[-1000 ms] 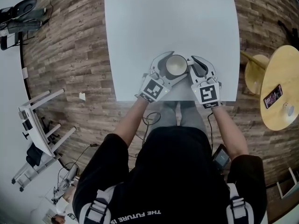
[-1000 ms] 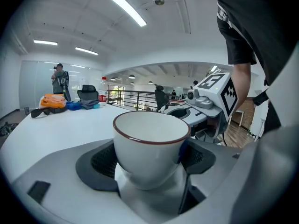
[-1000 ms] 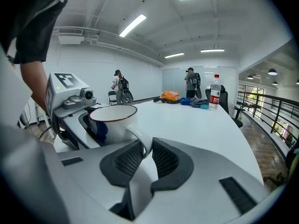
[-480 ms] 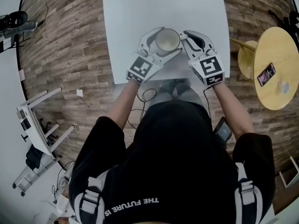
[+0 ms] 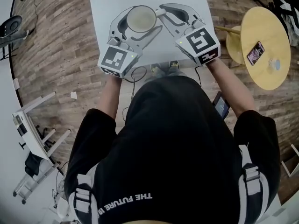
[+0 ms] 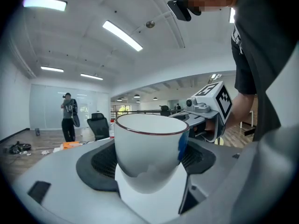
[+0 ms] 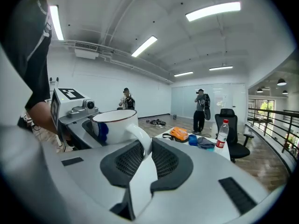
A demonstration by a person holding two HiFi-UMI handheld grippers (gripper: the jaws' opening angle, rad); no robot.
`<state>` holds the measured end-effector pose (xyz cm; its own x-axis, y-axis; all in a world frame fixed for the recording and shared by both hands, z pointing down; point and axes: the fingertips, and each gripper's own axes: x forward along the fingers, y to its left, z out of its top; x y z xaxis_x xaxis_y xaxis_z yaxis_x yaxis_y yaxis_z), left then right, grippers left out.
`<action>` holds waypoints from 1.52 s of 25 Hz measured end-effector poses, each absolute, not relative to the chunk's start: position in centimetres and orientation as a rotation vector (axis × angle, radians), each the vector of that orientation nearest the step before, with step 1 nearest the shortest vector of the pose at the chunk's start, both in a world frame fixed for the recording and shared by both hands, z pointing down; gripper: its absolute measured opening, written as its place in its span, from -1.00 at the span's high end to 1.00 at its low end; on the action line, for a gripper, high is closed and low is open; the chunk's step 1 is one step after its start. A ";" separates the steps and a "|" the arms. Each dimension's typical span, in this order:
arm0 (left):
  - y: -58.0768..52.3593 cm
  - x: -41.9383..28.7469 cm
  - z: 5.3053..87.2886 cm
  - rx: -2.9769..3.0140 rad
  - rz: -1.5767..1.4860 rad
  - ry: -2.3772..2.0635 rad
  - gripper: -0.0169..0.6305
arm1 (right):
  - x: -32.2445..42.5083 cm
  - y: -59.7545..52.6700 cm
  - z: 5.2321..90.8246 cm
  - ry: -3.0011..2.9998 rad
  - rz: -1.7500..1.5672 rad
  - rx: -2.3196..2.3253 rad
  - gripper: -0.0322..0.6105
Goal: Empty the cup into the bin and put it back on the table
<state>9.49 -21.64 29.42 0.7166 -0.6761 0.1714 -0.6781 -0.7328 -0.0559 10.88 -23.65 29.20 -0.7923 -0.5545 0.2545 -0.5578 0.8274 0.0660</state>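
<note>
A white cup [image 5: 141, 18] with a dark red rim is held upright in the air over the white table [image 5: 105, 3], between both grippers. My left gripper [image 5: 138, 28] is shut on the cup's body [image 6: 148, 148], its fingers [image 6: 100, 164] pressing both sides. My right gripper [image 5: 160, 12] is shut on the cup's handle [image 7: 142, 141], pinched between its dark pads [image 7: 126, 160]. A blue mark [image 6: 183, 146] shows on the cup's side. From above, the cup's inside looks pale, and I cannot make out anything in it.
A round yellow side table [image 5: 268, 27] with a phone [image 5: 255, 53] stands at the right, a stool [image 5: 233, 43] beside it. A white rack [image 5: 32, 125] stands on the wooden floor at the left. People and an office chair [image 7: 231, 134] stand far off.
Both grippers have risen toward the head camera with the cup between them, off the table's front edge, and now sit higher and further left in the view.
</note>
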 end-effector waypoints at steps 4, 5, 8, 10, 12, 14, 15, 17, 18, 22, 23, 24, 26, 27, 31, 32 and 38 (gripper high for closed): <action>-18.2 4.3 28.9 2.761 0.282 -1.378 -0.25 | 5.3 -20.4 28.6 -2.829 0.002 0.637 0.71; -17.0 2.0 28.7 2.701 0.288 -1.476 -0.25 | 2.8 -19.4 28.4 -2.861 0.001 0.541 0.71; -13.3 -6.4 27.8 2.488 0.303 -1.802 -0.25 | -6.2 -15.8 27.7 -2.947 -0.007 0.185 0.71; -10.1 -11.4 27.5 2.363 0.303 -1.942 -0.25 | -11.5 -12.7 27.5 -2.965 -0.003 0.009 0.71; -6.2 -15.6 27.6 2.223 0.288 -2.054 -0.25 | -15.9 -8.9 27.6 -2.956 -0.003 -0.157 0.71; -2.2 -18.9 28.5 2.070 0.234 -2.138 -0.25 | -19.5 -4.9 28.3 -2.916 -0.017 -0.316 0.71; -0.5 -20.2 29.4 2.003 0.193 -2.155 -0.25 | -20.8 -3.1 29.0 -2.888 -0.025 -0.373 0.71; 2.5 -22.1 31.7 1.889 0.094 -2.150 -0.25 | -22.9 -0.2 31.0 -2.813 -0.036 -0.457 0.71; 3.7 -22.8 33.1 1.831 0.038 -2.137 -0.25 | -23.8 1.1 32.4 -2.764 -0.029 -0.499 0.71; 8.6 -24.7 40.5 1.606 -0.168 -2.007 -0.25 | -25.9 5.9 40.2 -2.503 0.078 -0.606 0.71; 9.6 -24.8 42.6 1.560 -0.210 -1.965 -0.25 | -26.1 7.0 42.4 -2.441 0.108 -0.613 0.71; 10.6 -24.9 44.7 1.514 -0.255 -1.923 -0.25 | -26.2 7.9 44.5 -2.380 0.134 -0.620 0.71; 12.0 -25.0 49.2 1.432 -0.338 -1.848 -0.25 | -26.4 9.4 49.2 -2.267 0.170 -0.633 0.71; 12.5 -24.9 51.5 1.400 -0.366 -1.818 -0.25 | -26.3 9.8 51.6 -2.220 0.178 -0.638 0.71; 14.5 -24.0 58.9 1.304 -0.438 -1.740 -0.25 | -25.5 12.0 59.2 -2.089 0.205 -0.654 0.71; 15.1 -23.9 59.9 1.287 -0.452 -1.730 -0.25 | -25.4 12.6 60.2 -2.069 0.210 -0.660 0.71; 16.8 -24.1 62.2 1.243 -0.493 -1.688 -0.25 | -25.5 14.3 62.7 -2.007 0.227 -0.667 0.71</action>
